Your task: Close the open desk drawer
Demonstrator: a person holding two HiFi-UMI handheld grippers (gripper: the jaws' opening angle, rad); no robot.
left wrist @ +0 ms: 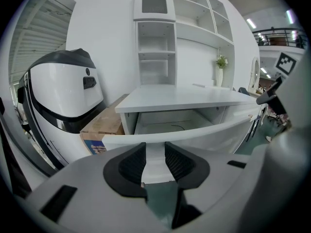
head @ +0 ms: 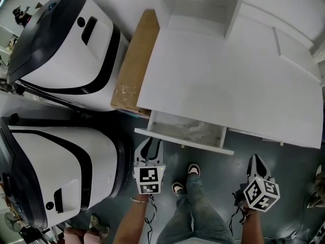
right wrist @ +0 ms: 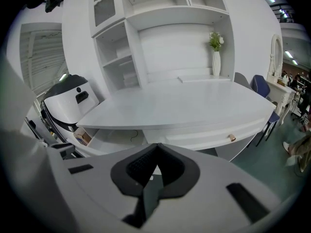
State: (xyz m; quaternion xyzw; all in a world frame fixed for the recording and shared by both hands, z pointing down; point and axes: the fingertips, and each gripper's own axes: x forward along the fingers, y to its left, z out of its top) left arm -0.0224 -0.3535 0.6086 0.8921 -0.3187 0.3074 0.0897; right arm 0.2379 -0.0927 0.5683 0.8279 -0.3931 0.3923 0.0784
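Observation:
The white desk has its left drawer pulled out, showing a pale interior. Its front panel faces me. My left gripper is just in front of the panel's left end; in the left gripper view its jaws stand open, with the drawer front seen through the gap. I cannot tell if the pads touch it. My right gripper hangs over the floor, below the desk's right part. In the right gripper view its jaws meet at the tips, shut on nothing.
A cardboard box lies along the desk's left side. Two large white-and-black machines stand to the left. A closed drawer with a small knob is to the right. The person's shoes are on the grey floor between the grippers.

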